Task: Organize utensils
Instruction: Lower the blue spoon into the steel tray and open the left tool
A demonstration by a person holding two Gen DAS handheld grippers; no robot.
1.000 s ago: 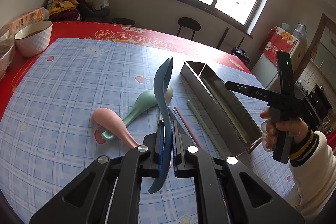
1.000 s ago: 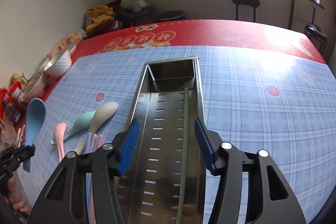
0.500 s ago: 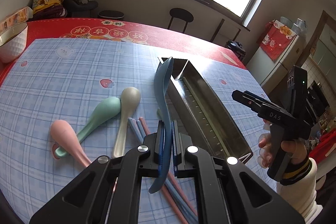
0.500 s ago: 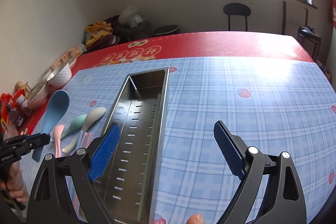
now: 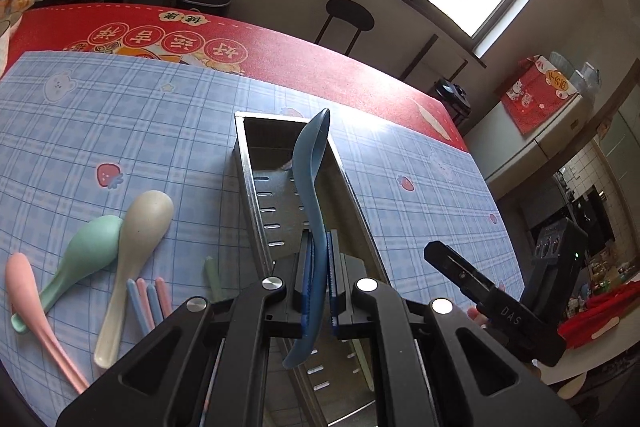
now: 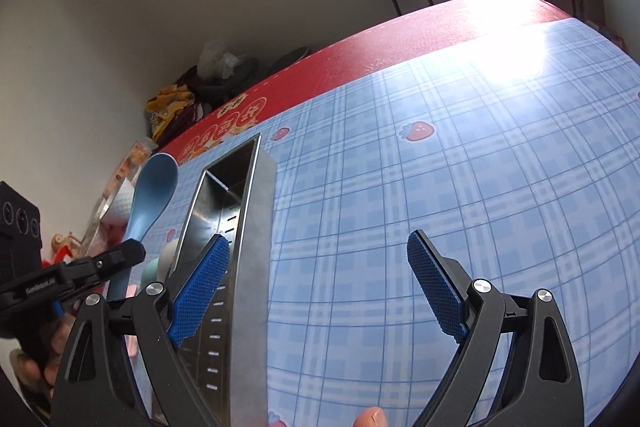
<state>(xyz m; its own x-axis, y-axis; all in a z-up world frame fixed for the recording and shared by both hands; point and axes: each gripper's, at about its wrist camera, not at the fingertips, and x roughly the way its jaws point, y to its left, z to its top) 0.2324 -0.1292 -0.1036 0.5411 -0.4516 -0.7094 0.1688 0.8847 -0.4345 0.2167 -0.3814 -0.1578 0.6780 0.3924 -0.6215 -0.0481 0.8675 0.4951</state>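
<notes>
Blue spoon (image 5: pixel 310 183): clamped by its handle in the left gripper (image 5: pixel 318 279), pads tight on both sides, bowl up and away from the holder, handle end hanging below the jaws. In the left wrist view the spoon sits above the steel tray (image 5: pixel 248 163), bowl over the tray's far end; no contact w/ tray visible. In the right wrist view the same spoon (image 6: pixel 150 195) shows at 9 o'clock of the tray (image 6: pixel 256 227), lifted off the cloth.

Tray: long, narrow, slotted floor, lying on the blue checked cloth (image 5: pixel 120 115). One pale green chopstick (image 5: pixel 362 359) lies inside along the right wall, mostly hidden by the gripper.

Left on the cloth, at 9 o'clock of the tray: beige spoon (image 5: pixel 134 255), mint spoon (image 5: pixel 80 259) touching it, pink spoon (image 5: pixel 36 315) crossing the mint one's handle. Btw. spoons and tray: blue and pink chopsticks (image 5: pixel 146 301) side by side, plus a green chopstick (image 5: pixel 214 277) just beside the tray wall.

Right gripper (image 6: pixel 318 287): released, jaws have just been opening and now stand wide, nothing btw. them. Its left pad (image 6: pixel 200 287) overlaps the tray's near end, right pad over bare cloth at 3 o'clock of the tray. A fingertip (image 6: pixel 370 417) shows at the bottom edge. In the left wrist view this gripper (image 5: pixel 496 307) is at 4 o'clock of the tray, held in a hand.

Red table cover (image 5: pixel 280 47) beyond the cloth at 12 o'clock.
</notes>
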